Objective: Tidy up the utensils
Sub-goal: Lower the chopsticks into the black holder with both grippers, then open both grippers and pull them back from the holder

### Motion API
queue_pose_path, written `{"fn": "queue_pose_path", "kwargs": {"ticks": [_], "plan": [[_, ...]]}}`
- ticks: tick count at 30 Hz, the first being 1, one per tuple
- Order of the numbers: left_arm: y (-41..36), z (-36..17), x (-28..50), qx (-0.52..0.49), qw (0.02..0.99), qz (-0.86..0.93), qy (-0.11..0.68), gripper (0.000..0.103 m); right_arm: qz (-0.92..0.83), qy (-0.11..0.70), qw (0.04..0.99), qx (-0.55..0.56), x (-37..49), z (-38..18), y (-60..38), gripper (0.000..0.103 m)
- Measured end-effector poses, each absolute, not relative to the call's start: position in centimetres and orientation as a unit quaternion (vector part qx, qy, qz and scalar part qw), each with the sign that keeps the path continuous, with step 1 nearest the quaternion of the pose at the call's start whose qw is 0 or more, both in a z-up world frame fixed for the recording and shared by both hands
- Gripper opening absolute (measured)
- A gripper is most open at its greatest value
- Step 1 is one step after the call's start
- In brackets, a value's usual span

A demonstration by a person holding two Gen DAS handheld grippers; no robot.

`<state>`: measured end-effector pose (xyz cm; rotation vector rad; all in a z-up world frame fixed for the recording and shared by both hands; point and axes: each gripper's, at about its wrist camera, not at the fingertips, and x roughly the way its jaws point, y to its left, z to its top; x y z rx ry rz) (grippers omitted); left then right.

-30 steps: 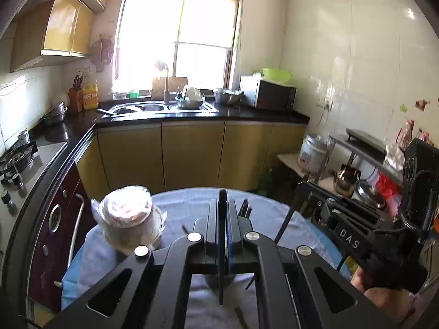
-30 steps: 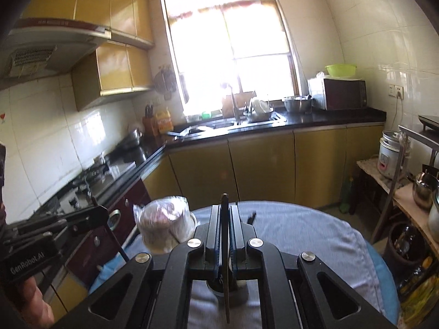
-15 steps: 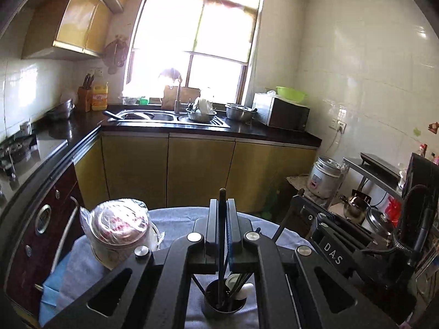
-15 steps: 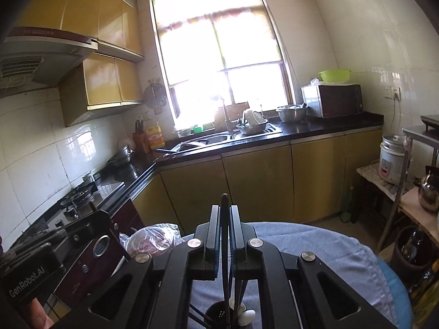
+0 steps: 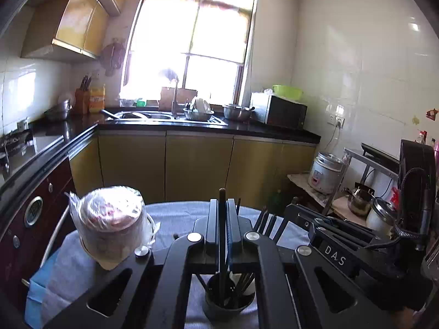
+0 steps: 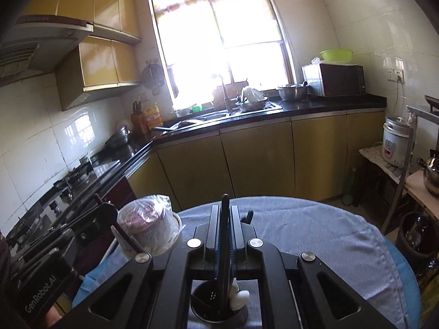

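**Both chopsticks poised over the holder**

On the left, a plastic-wrapped pot [image 5: 111, 226] sits near the left edge of the round, cloth-covered table [image 6: 315, 227]. The left gripper [image 5: 222, 235] is clamped tight on a dark chopstick [image 5: 221, 200] that stands upright, its lower end reaching down into the black utensil holder [image 5: 229, 303] directly beneath the jaws, toward the table's near edge. Other dark sticks already lean inside that holder. To the right, the right gripper [image 6: 225, 241] is likewise pinched shut on a second chopstick [image 6: 225, 208], also upright, its tip within the same holder [image 6: 214, 305], next to a white spoon [image 6: 239, 297].

The move ahead turns on this alignment: each stick's long axis runs vertical, straight over the holder's mouth, so letting go should drop it in. Neither hand looks clearly nearer.

Compared with a second ago, both grippers have sunk toward the table: the holder, then hidden behind the jaws, now shows plainly beneath them, and the wrapped pot sits lower and closer.
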<state>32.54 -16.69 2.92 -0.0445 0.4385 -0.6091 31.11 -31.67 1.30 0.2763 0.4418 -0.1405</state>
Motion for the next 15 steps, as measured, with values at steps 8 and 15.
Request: {"fn": "queue_pose_path", "kwargs": {"ticks": [8,15], "plan": [[-16.2,1.4,32.7,-0.010,0.925,-0.298,0.237,0.005,-0.047,0.254,0.954,0.150,31.0,-1.0,-31.8,0.008],[-15.6,1.5,31.7,0.021,0.919,-0.304,0.251,0.020,-0.036,0.274,0.946,0.169,30.5,-1.0,-32.1,0.009]]}}
